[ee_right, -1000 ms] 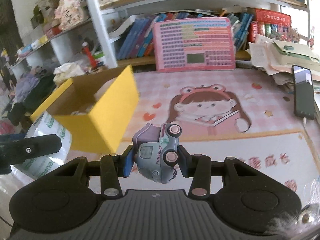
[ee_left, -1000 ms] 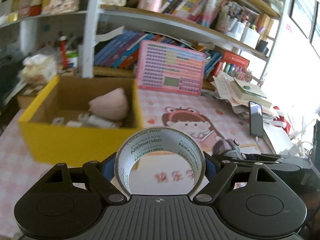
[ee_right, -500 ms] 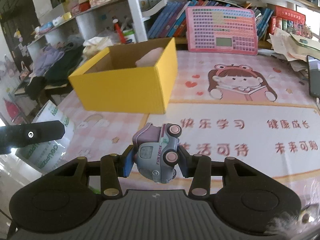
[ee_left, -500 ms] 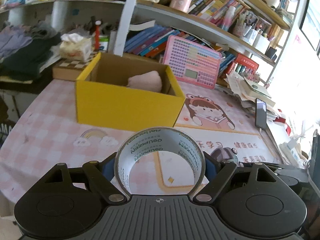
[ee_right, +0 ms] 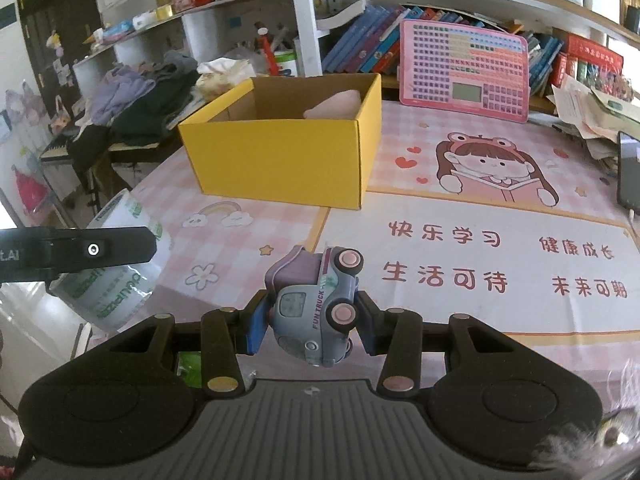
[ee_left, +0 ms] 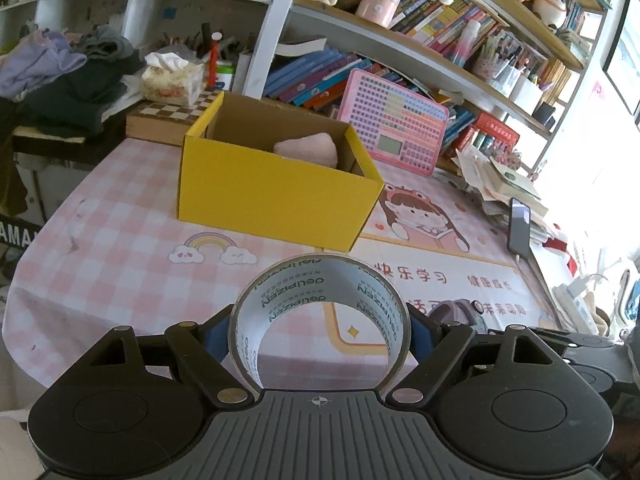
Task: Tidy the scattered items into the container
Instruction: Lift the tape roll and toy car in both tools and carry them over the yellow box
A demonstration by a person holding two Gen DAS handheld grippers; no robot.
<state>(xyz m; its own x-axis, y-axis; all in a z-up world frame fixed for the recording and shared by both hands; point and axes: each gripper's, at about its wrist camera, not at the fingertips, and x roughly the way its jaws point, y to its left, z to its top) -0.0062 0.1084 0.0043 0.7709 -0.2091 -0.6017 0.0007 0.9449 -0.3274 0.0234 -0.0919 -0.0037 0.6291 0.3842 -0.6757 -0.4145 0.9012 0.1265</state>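
Note:
A yellow cardboard box (ee_left: 276, 196) stands open on the pink desk mat, also in the right wrist view (ee_right: 280, 156), with a pink plush (ee_left: 308, 150) inside. My left gripper (ee_left: 320, 330) is shut on a roll of clear tape (ee_left: 320, 276), held above the table's near edge, well short of the box. The tape roll also shows in the right wrist view (ee_right: 116, 280). My right gripper (ee_right: 312, 314) is shut on a small grey-purple toy truck (ee_right: 314, 300), held above the mat in front of the box.
A pink keyboard toy (ee_right: 464, 68) leans against the bookshelf behind the box. A phone (ee_left: 519, 226) and a stack of papers (ee_left: 496, 184) lie at the right. Clothes (ee_left: 68, 80) and a tissue box (ee_left: 172, 80) sit at the left. The table's near edge (ee_left: 120, 344) lies below my left gripper.
Both grippers have pulled back from the box toward the table's near edge and risen, still holding the tape and the truck. The box now looks farther away.

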